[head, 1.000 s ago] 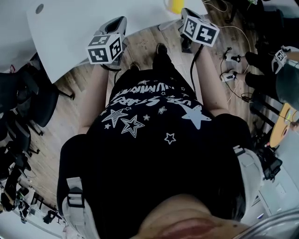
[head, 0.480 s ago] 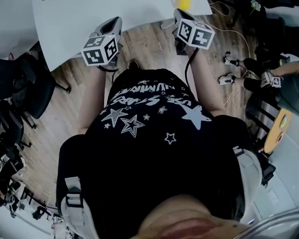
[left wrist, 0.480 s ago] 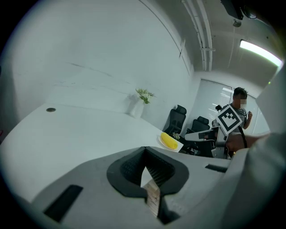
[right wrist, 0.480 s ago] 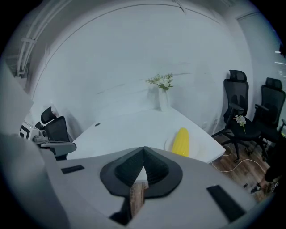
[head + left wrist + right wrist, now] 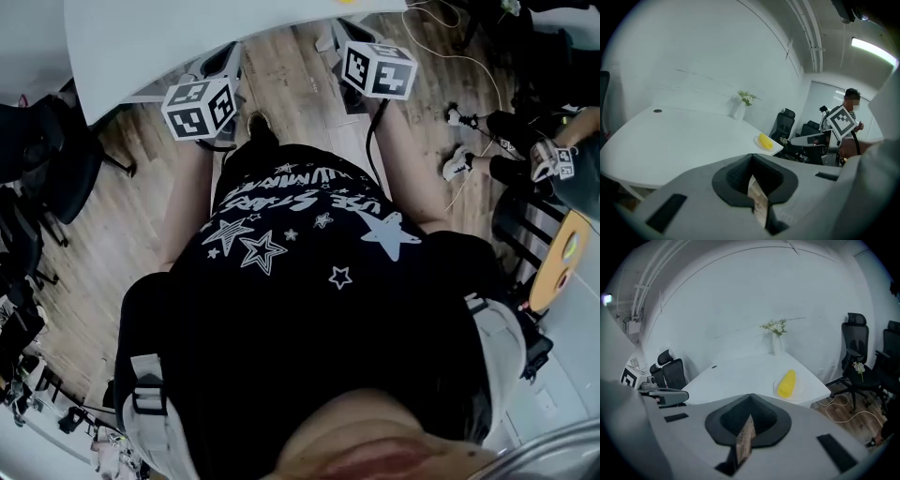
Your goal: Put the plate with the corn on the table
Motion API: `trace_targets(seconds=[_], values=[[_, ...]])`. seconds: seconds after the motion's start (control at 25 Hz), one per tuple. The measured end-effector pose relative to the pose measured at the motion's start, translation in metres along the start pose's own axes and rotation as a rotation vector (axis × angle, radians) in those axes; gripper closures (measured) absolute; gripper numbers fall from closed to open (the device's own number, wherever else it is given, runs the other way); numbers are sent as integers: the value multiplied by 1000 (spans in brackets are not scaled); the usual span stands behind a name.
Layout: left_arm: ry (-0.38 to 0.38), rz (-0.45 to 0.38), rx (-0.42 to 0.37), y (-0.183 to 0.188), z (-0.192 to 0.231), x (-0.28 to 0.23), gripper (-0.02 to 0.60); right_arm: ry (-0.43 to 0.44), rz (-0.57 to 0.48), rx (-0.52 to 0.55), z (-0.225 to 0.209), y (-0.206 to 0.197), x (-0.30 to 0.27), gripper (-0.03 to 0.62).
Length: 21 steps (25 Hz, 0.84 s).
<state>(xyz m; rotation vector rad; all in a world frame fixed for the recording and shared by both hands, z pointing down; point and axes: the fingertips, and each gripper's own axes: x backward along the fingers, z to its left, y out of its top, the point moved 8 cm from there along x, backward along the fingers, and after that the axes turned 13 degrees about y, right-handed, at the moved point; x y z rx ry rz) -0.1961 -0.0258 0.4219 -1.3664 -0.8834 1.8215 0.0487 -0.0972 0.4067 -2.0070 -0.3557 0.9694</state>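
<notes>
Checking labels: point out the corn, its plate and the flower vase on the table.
corn (image 5: 786, 383), right gripper view, middle of the yellow cob.
plate (image 5: 798, 393), right gripper view, bare rim right of the cob.
flower vase (image 5: 777, 346), right gripper view, white body below the flowers.

One white counter (image 5: 740, 373) carries one plate (image 5: 802, 393), one corn cob (image 5: 787, 383) and one vase of flowers (image 5: 776, 336). Two office chairs (image 5: 855, 341) stand at frame right. Grippers number two: left gripper (image 5: 757, 206), right gripper (image 5: 744, 441).
</notes>
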Motion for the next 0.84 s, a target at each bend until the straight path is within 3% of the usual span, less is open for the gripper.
trace_targets(seconds=[0.84], values=[[69, -26, 2, -74, -98, 101, 577, 86, 5, 83, 11, -77, 122, 588]])
